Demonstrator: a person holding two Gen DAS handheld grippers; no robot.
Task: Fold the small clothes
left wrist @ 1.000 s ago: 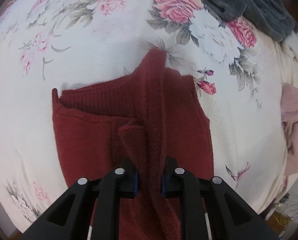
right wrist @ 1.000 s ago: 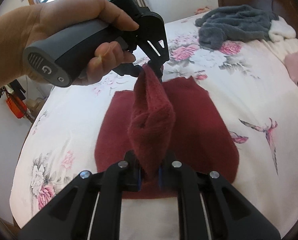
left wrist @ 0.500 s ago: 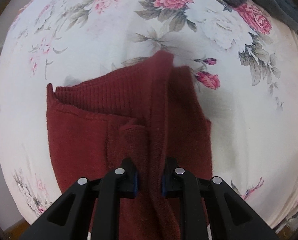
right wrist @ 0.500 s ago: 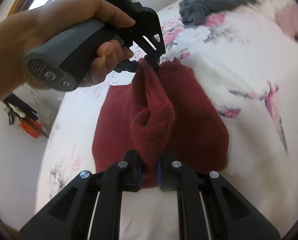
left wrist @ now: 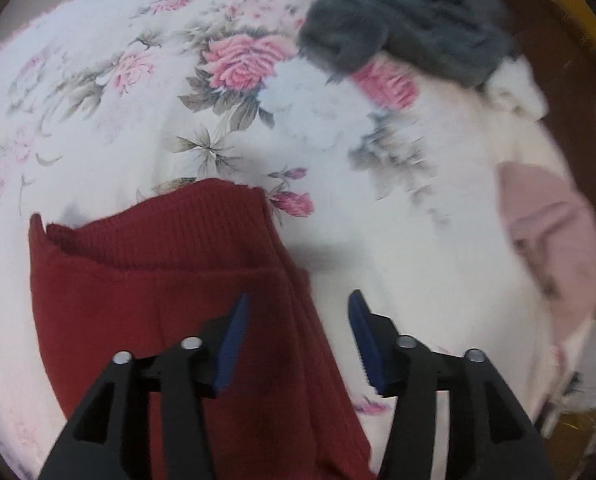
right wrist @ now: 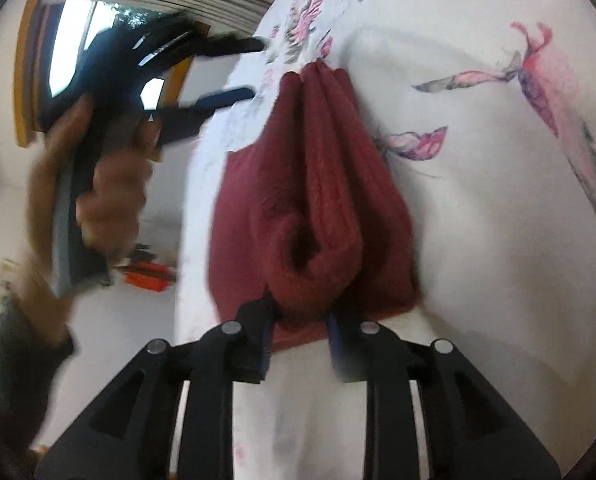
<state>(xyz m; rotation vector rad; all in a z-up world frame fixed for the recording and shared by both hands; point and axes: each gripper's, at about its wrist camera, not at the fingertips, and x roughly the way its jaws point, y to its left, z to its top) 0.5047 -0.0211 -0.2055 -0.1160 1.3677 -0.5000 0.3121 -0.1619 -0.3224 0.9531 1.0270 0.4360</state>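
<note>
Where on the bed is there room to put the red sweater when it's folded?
Bare floral bedspread lies beyond the red sweater, and between it and the pink garment. The far corner is crowded by the grey garment.

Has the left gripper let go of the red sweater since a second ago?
Yes. The left gripper is now open and has drawn off to the right, with the red sweater lying folded on the floral bedspread.

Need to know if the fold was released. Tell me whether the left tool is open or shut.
Open. The left tool has its blue pads spread apart with nothing clamped; the red knit garment lies on the bed beneath them.
</note>
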